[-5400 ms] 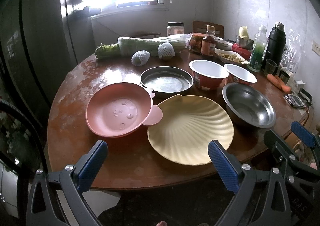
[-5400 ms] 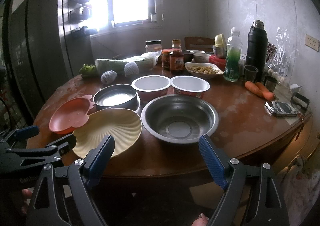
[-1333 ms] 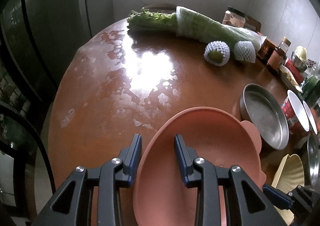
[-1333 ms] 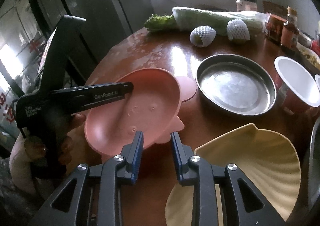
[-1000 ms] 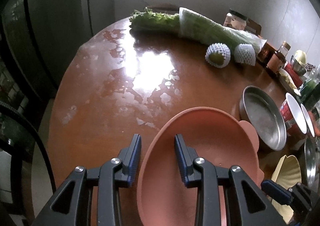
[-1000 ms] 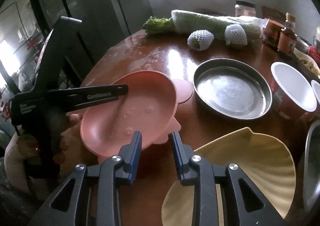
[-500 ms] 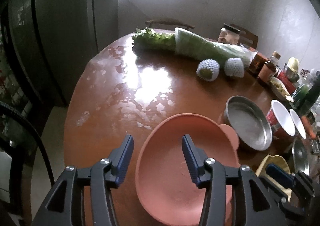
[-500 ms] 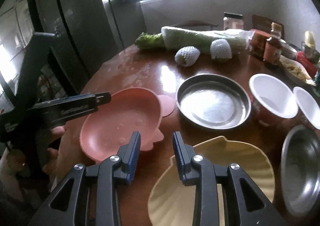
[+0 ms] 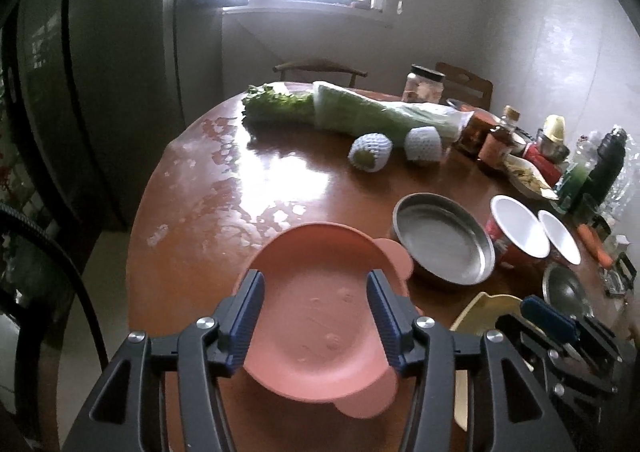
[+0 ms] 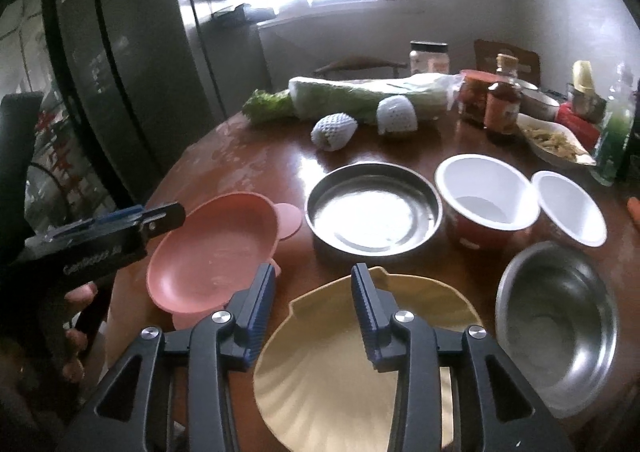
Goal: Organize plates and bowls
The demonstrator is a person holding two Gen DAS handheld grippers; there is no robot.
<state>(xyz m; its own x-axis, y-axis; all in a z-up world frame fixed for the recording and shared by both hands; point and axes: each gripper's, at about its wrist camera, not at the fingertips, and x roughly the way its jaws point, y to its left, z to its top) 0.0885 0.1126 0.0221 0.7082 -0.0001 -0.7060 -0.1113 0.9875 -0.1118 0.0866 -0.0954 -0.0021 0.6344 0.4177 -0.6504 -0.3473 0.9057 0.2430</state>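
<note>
So here's where I'm at with the dish sorting. My left claw (image 9: 316, 306) has its jaws spreading apart, and the pink plate (image 9: 320, 312) sits flat on the table (image 9: 200, 212) below and between the blue pads, nothing pinching it. From the other camera it looks like the plate rests on its own, with that claw hanging just off its near-left edge, so I'd call it parked rather than held.

My right claw (image 10: 314, 304) is opening too, and it's got nothing in it. The yellow shell plate (image 10: 360, 352) lies right under and just ahead of its fingertips, which I guess makes it my next pick. The pink plate is just to the left of that claw, close beside the shell plate, maybe even overlapping a bit; hard to tell from here.

Further out front of the right claw there's the steel pan (image 10: 374, 208), then two white bowls (image 10: 486, 196) side by side to the right of it, and a steel bowl (image 10: 556, 324) off to my near right. They're all spread in a loose cluster, so stacking like with like seems the plan.

The cabbage and wrapped fruit at the far side are well clear of everything.
</note>
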